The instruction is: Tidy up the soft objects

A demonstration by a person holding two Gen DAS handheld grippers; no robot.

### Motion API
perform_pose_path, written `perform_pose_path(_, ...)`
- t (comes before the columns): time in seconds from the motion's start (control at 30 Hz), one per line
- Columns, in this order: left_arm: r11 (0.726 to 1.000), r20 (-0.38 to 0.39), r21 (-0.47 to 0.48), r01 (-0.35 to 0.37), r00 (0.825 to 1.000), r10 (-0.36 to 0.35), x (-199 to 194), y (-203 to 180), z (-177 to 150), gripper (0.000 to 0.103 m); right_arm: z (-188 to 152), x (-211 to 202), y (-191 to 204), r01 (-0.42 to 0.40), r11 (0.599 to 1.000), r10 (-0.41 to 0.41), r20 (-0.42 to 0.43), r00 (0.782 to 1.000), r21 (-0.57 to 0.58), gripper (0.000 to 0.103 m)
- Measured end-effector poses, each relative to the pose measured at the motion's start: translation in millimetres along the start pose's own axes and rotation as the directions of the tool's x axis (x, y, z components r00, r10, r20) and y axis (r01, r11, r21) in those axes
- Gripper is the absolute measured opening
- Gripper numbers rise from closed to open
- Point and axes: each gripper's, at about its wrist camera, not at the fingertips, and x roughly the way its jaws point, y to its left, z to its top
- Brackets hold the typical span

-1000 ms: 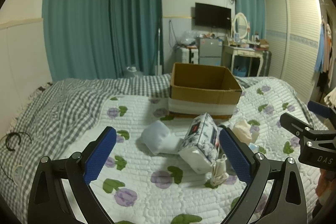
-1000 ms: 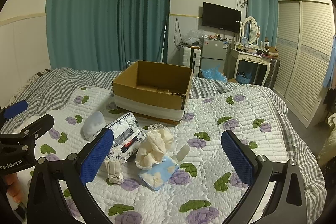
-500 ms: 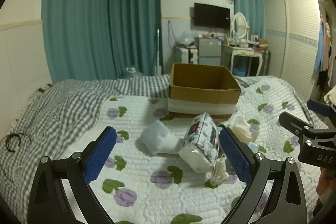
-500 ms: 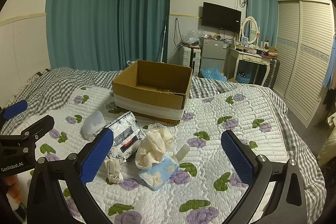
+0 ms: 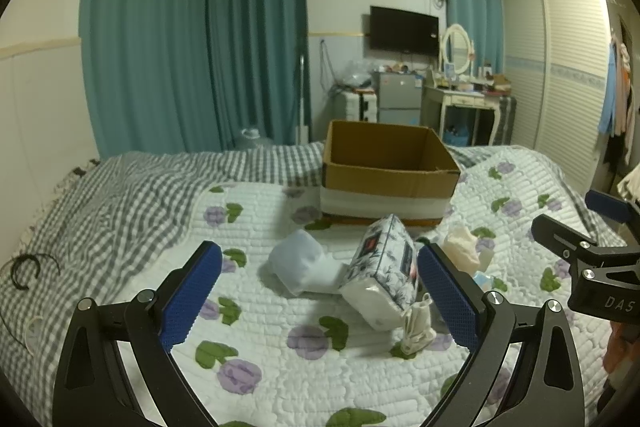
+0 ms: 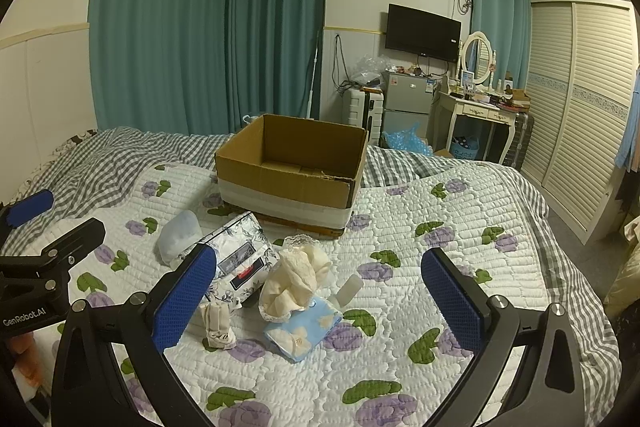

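Above the quilt [image 6: 400,307], nearest you, your right gripper [image 6: 318,297] hangs with its jaws spread wide, nothing between them. Your left gripper [image 5: 320,293] is the same: spread wide, empty, off the bed.

Just beyond the right gripper's fingertips, in the gap between them, lies a blue floral packet [image 6: 304,327] flat on the quilt. A cream lace cloth [image 6: 294,279] is bunched on its far end. A small white bottle [image 6: 350,289] lies just right of that. By the right gripper's left finger stands a small cream cloth bundle [image 6: 218,323]; in the left wrist view the same bundle sits just inside the left gripper's right finger.

A bit farther, the floral tissue pack [image 5: 384,275] lies tilted, ahead of the left gripper and toward its right finger. Touching its left side is a pale blue-white soft roll [image 5: 298,265], roughly centred ahead of the left gripper.

Past these, the open cardboard box [image 6: 292,167] sits upright on the bed, near the tissue pack. Can't tell what's inside.

Far left in the left wrist view, a black cord [image 5: 24,269] on the checked sheet [image 5: 120,195]. Teal curtains [image 6: 208,27] behind the bed.
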Motion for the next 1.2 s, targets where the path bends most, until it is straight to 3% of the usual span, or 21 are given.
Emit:
perform_pose_path(0.97, 1.000, 0.034, 0.011, 0.008, 0.999, -0.009, -14.8, -12.9, 8.3, 0.100, 7.7, -13.2, -0.4, 0.008, 1.000, -0.008, 0.009, 1.000, -0.012, 0.103)
perform_pose_path(1.2, 0.999, -0.057, 0.018, 0.028, 0.998, -0.026, 6.3, -25.2, -5.0, 0.100, 11.5, -2.5, -6.2, 0.006, 0.997, -0.010, -0.066, 0.998, -0.073, 0.103)
